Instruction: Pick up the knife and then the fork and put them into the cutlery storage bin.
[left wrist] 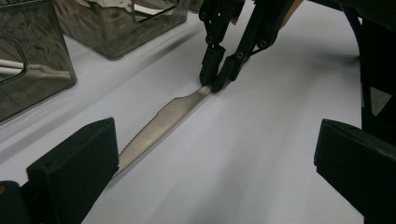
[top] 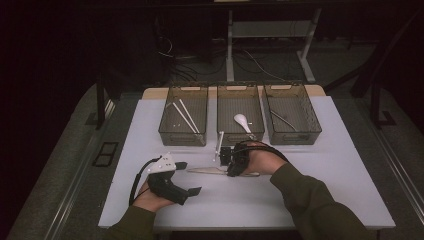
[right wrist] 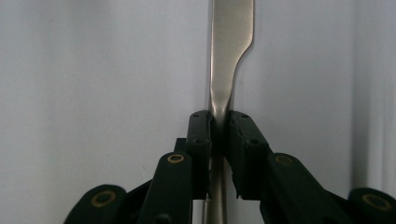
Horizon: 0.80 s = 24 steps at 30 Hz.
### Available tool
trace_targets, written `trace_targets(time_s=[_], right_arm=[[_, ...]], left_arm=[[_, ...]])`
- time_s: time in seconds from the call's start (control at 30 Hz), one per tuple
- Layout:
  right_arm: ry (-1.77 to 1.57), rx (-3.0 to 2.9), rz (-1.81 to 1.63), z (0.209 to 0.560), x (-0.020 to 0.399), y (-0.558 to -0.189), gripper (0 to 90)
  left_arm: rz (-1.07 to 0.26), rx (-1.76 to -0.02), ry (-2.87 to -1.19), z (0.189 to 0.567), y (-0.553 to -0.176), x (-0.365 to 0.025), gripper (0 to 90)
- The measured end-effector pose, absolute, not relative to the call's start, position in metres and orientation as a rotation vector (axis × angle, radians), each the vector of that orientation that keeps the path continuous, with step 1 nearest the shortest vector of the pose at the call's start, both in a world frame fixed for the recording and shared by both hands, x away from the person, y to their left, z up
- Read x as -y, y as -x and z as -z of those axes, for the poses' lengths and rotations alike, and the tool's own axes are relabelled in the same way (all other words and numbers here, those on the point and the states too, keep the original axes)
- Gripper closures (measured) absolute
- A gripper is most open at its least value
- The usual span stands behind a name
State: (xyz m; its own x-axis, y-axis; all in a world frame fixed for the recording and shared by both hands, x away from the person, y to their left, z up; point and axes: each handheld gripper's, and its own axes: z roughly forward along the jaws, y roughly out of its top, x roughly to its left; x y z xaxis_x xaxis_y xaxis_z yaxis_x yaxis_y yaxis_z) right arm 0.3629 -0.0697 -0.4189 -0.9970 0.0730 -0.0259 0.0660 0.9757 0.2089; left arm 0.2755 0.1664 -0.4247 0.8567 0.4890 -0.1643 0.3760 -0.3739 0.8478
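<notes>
A steel table knife (top: 207,170) with a serrated blade lies flat on the white table (top: 310,170), blade towards the left. My right gripper (top: 232,169) points down at its narrow neck and is shut on it. In the right gripper view the two pads (right wrist: 201,135) press on either side of the knife (right wrist: 231,28). The left gripper view has the knife (left wrist: 159,121) running away to the right gripper (left wrist: 212,86). My left gripper (top: 189,177) rests near the blade tip, open and empty, its jaws (left wrist: 215,163) wide apart.
Three smoky plastic bins stand in a row at the back of the table. The left bin (top: 182,136) holds white chopsticks (top: 186,117), the middle bin (top: 257,112) a white spoon (top: 242,121), and the right bin (top: 295,137) a metal utensil (top: 283,119).
</notes>
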Motion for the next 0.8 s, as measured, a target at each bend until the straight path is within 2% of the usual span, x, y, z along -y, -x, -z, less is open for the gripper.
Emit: trace_targets(time_s=[0.33, 0.8], right_arm=[[-0.168, -3.098, -0.324, 0.418, 0.07, -0.363, 79.6], [-0.303, -3.107, -0.507, 0.415, 0.102, -0.367, 79.6]], left_arm=[[-0.135, -0.64, -2.007, 0.425, -0.276, -0.167, 0.0], [-0.129, -0.642, -2.005, 0.425, -0.276, -0.168, 0.0]])
